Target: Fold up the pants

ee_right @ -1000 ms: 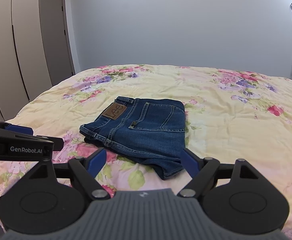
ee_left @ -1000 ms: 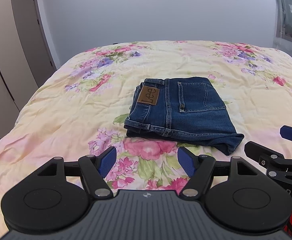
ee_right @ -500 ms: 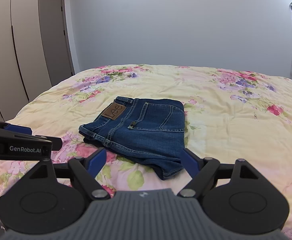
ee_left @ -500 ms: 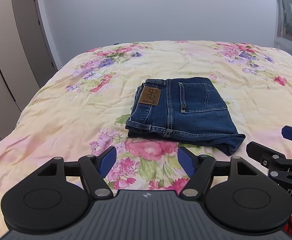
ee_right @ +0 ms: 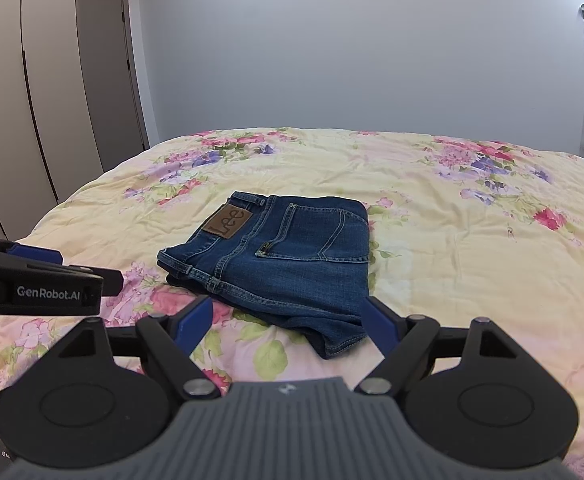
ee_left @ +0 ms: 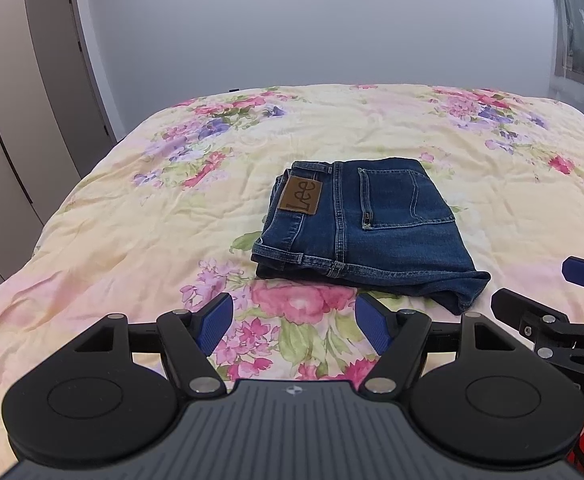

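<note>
So we've got the jeans [ee_left: 366,232] folded into a compact square, lying flat around the middle of the bed [ee_left: 131,232], a bit toward its near edge, brown Lee patch [ee_left: 300,196] and back pocket facing up. Our left gripper [ee_left: 294,320] hangs over the floral quilt at the near edge with its blue pads spread wide, nothing between them. Our right gripper [ee_right: 287,322] is just beside it, also spread and empty, its pads just short of the jeans' nearest corner.
</note>
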